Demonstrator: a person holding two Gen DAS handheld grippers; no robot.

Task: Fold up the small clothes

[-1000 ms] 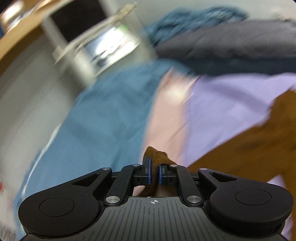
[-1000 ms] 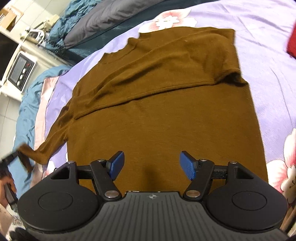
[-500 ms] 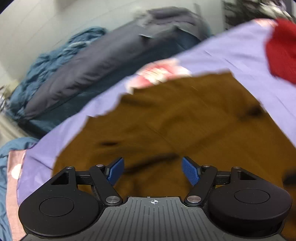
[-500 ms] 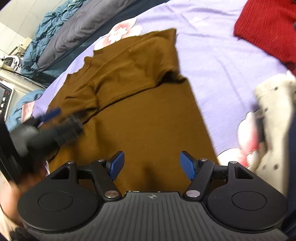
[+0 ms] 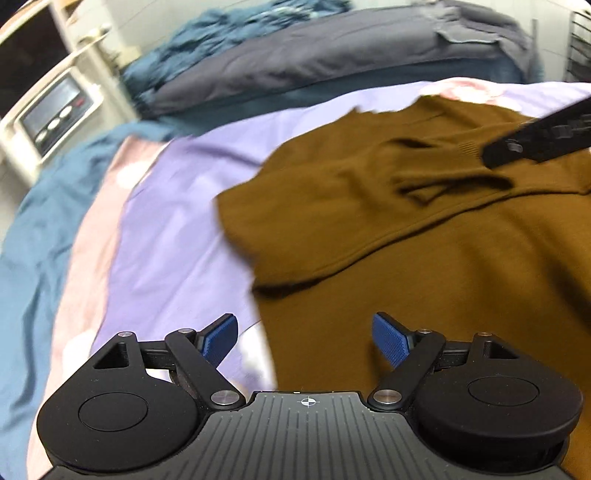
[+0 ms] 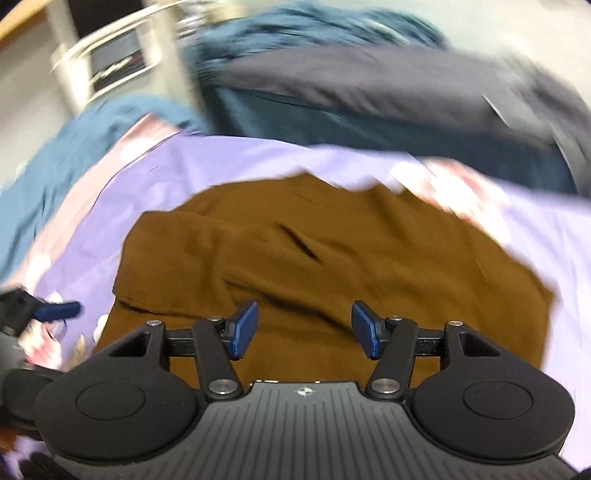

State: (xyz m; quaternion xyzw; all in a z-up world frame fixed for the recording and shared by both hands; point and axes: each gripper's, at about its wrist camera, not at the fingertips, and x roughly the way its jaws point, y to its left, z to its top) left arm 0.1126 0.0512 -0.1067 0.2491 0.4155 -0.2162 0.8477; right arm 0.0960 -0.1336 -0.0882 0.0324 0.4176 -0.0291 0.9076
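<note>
Bed with a lilac floral bedsheet [image 5: 177, 206]; a grey pillow [image 5: 332, 59] and a rumpled teal blanket [image 5: 221, 33] lie at the far side, and a white appliance with round knobs [image 5: 55, 114] stands far left.

The task's thing, a brown knit long-sleeved sweater [image 5: 443, 258], lies flat on the sheet, with its left sleeve folded across the chest.

My left gripper [image 5: 306, 341] has its jaws spread wide with nothing between them, and it hovers over the sweater's near left edge. My right gripper [image 6: 303, 328] is also empty; its jaws are closing, with no fabric between them, above the sweater's body. This view is motion-blurred.

Step in hand, as I judge it: the next fold of the body.
- Pinch only the top layers at the left side seam, near the hem and the shoulder.
- Keep the two grippers level so the fold line runs straight.
- Carry the edge over without dragging the folded sleeve loose.
- Risk: catching the bedsheet with the knit.
</note>
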